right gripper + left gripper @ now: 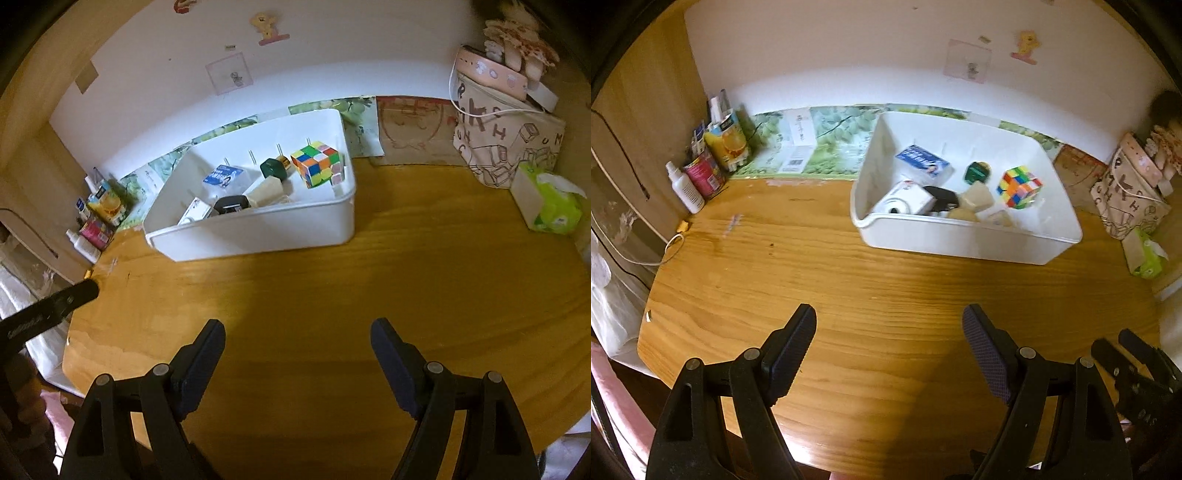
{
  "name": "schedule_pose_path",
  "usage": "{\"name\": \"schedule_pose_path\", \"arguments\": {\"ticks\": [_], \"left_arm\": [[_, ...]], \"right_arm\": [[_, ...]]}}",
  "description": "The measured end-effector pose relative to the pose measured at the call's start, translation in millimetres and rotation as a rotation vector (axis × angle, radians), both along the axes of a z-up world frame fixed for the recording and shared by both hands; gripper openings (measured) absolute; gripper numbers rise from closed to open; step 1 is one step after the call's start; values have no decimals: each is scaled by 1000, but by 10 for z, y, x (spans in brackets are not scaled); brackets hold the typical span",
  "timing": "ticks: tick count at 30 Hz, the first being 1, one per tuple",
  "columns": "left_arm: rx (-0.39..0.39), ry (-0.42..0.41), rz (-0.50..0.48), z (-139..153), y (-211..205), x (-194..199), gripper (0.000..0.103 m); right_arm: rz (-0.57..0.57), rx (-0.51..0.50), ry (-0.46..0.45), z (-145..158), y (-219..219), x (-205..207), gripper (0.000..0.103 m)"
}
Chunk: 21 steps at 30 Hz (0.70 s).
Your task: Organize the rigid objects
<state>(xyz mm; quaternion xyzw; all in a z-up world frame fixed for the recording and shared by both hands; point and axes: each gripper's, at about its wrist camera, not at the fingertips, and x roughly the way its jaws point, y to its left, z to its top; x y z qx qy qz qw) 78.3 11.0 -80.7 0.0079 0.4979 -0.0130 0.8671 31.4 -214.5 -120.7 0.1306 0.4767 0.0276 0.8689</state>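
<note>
Left gripper [889,325] fingers wide, nothing between; right gripper [297,338] fingers wide too, empty. Both above bare wooden tabletop [849,280]. Farther back, white bin [258,229] near wall holds puzzle cube [316,164], blue-white box [922,159], green bottle [275,168], blurry beige blocks, maybe soap.

One white bin [964,236] on the wooden table [849,295]. Inside the bin: one colour cube [1019,186], one blue-and-white box [923,160], one dark green bottle [977,171], one white box [905,199], one black item [942,197], at least two beige blocks [977,195]. Right of the bin: one green tissue pack [550,206], one printed bag [513,147].
</note>
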Motion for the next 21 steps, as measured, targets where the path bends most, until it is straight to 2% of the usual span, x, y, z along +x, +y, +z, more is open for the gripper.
{"name": "schedule_pose_path", "arguments": {"ticks": [3,7,11,14,16,19,21], "left_arm": [[-14,-24,-6,80,-121,-61,84],[-75,-73,1,232,-188,-185,90],[-111,-155,16,400,-216,-290,100],[-132,-223,35,515,-226,-351,102],[-163,-264,41,573,-225,-394,102],[-138,-297,30,638,-249,-468,102],[-117,-313,28,675,-251,-511,102]], "right_arm": [[26,-14,15,91,-53,-80,82],[54,-15,-19,326,-98,-195,83],[55,-37,-59,531,-167,-207,83],[62,-35,-100,653,-221,-239,84],[72,-41,-88,661,-231,-245,84],[72,-44,-58,661,-241,-270,84],[61,-54,-72,699,-227,-294,91]]}}
